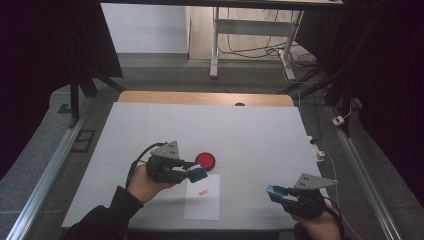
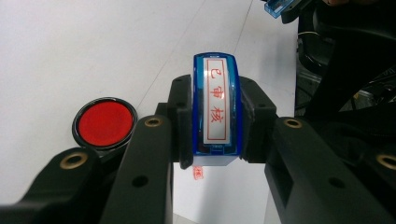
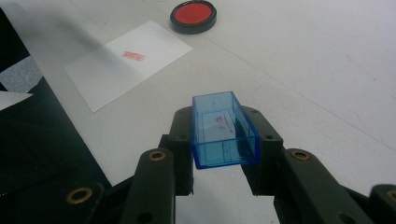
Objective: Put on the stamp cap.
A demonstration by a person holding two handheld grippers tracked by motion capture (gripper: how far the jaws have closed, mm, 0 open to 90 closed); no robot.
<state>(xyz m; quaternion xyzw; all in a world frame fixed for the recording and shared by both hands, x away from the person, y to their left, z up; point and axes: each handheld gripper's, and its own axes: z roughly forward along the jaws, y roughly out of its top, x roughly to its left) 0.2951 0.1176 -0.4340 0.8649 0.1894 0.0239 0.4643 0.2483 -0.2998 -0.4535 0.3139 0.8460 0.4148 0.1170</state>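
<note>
My left gripper (image 1: 196,173) is shut on a blue stamp (image 2: 217,93) with a white label bearing red characters. It hovers just above the top edge of a white sheet of paper (image 1: 202,202) and next to a round red ink pad (image 1: 205,160). The paper carries a red stamp mark (image 1: 203,192), also seen under the stamp as a red mark (image 2: 198,173). My right gripper (image 1: 275,192) sits near the table's front right and is shut on a clear blue stamp cap (image 3: 224,130), open side facing up.
The white table (image 1: 250,135) has a wooden strip along its far edge. Black frame legs and metal rails flank both sides. From the right gripper view, the paper (image 3: 128,63) and ink pad (image 3: 193,16) lie ahead to the left.
</note>
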